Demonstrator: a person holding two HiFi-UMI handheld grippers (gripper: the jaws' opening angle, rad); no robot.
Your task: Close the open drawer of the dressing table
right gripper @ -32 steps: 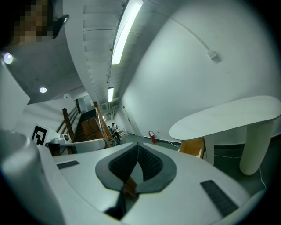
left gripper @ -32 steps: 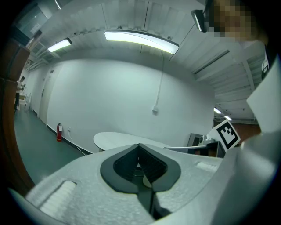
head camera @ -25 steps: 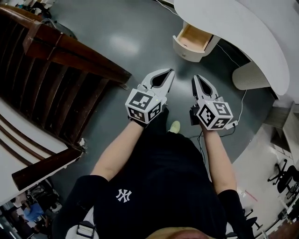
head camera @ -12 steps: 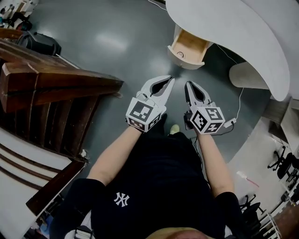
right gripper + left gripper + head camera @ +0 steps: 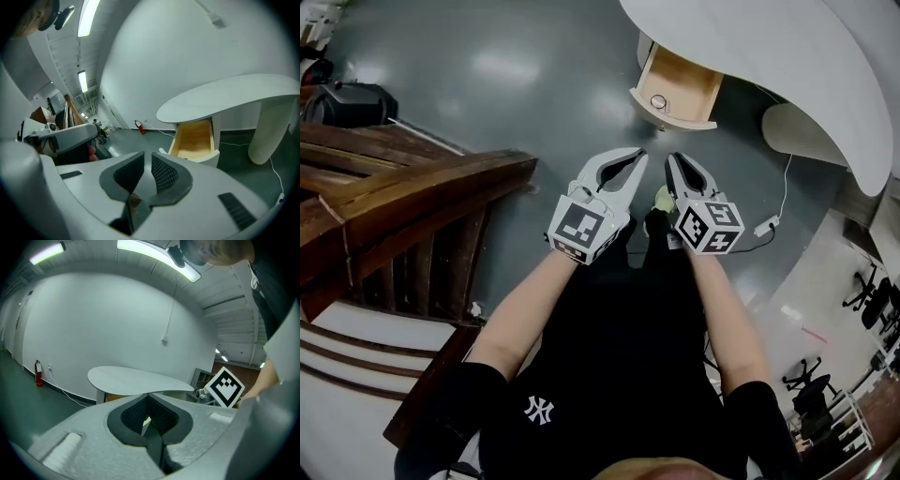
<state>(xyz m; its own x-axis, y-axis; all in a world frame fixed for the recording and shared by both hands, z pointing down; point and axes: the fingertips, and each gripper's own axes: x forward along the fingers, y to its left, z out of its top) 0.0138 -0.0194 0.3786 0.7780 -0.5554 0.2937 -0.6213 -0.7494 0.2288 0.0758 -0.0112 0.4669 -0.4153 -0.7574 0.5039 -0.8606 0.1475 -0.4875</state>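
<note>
The right gripper [image 5: 672, 159] is being held with its jaws only a crack apart. They've just been opening, and nothing is being gripped between them. The left gripper [image 5: 636, 155] is being carried just beside it, tips pinched together, also empty. Both are being aimed forward and a bit downward over the grey floor [image 5: 534, 75].

Heading outward from there, the drawer [image 5: 680, 89] is being left hanging open under the white dressing table [image 5: 769, 56]. Its front panel and round knob [image 5: 657, 101] are being presented toward the grippers, and it's well clear of both.

So here's the bit that matters: the drawer is being lined up almost dead ahead of the right gripper, as its own view shows [image 5: 194, 138]. The left one is being kept off to the side of it. The drawer's long axis is running away from the tips, slanting to the right back under the tabletop. Probably the push is being set up for the right gripper, flat on that front panel and along that line.
</note>
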